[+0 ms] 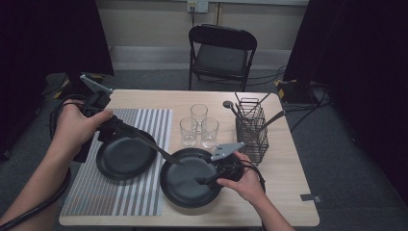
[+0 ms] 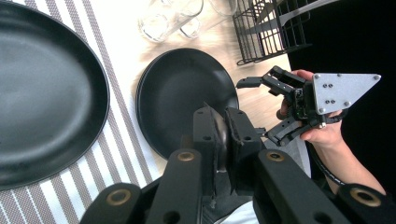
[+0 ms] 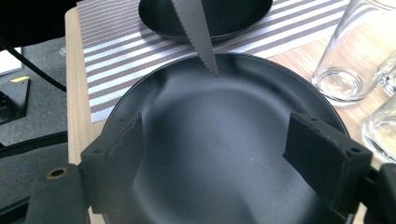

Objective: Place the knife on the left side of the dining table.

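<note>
My left gripper (image 1: pixel 124 128) is shut on the handle of a serrated knife (image 1: pixel 159 150). The blade slants down to the right, and its tip hangs over the near-left rim of the right black plate (image 1: pixel 185 192). In the left gripper view the jaws (image 2: pixel 223 135) clamp the knife (image 2: pixel 218 133) edge-on. My right gripper (image 1: pixel 204 172) is open, low over that plate's right side, with nothing between its fingers. In the right gripper view the wide jaws (image 3: pixel 224 154) frame the plate (image 3: pixel 210 107), and the knife blade (image 3: pixel 196 32) points in from above. A second black plate (image 1: pixel 122 159) rests on the striped placemat (image 1: pixel 120 192).
Three clear glasses (image 1: pixel 198 126) stand behind the right plate. A black wire caddy (image 1: pixel 251 127) with utensils is at the right rear. A folding chair (image 1: pixel 221 50) stands beyond the table's far edge. Bare wood (image 1: pixel 284 192) shows at the front right.
</note>
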The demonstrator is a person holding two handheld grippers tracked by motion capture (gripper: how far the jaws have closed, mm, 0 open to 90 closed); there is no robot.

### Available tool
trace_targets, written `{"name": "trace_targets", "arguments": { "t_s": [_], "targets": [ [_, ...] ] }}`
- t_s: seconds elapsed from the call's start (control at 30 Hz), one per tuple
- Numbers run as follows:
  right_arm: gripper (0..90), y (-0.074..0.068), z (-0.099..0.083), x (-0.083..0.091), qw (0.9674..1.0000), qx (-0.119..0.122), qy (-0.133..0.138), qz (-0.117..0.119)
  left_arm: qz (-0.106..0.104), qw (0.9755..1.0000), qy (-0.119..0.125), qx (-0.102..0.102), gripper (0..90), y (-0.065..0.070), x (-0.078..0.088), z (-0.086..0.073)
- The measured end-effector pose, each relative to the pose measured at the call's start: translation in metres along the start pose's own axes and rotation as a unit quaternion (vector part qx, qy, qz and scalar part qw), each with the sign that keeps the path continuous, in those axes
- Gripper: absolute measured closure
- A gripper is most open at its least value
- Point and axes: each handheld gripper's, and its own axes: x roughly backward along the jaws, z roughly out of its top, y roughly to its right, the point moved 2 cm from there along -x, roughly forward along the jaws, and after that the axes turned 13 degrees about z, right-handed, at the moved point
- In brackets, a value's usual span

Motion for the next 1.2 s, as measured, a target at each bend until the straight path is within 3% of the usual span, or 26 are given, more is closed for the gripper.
{"name": "trace_targets", "arguments": {
  "t_s": [0.33,0.57,0.97,1.13,1.2],
  "targets": [
    [20.9,-0.005,0.004,-0.011,0.9999,0.007,-0.001,0.012,-0.011,0.9999,0.0,0.005,83.7,-0.012,0.004,-0.009],
    [21.7,-0.008,0.007,-0.019,0.9998,0.014,-0.007,0.016,-0.011,0.9998,0.002,0.018,83.8,-0.022,0.008,-0.016],
    [23.3,-0.01,0.011,-0.031,0.9994,0.02,-0.01,0.025,-0.007,0.9997,0.0,0.022,83.7,-0.035,0.014,-0.023],
    [22.9,-0.011,0.013,-0.035,0.9993,0.018,-0.007,0.03,0.004,0.9997,0.003,0.023,83.8,-0.044,0.019,-0.027],
    [22.9,-0.011,0.014,-0.036,0.9993,0.019,-0.007,0.032,-0.002,0.9995,0.003,0.032,83.8,-0.045,0.02,-0.029]
  ]
}}
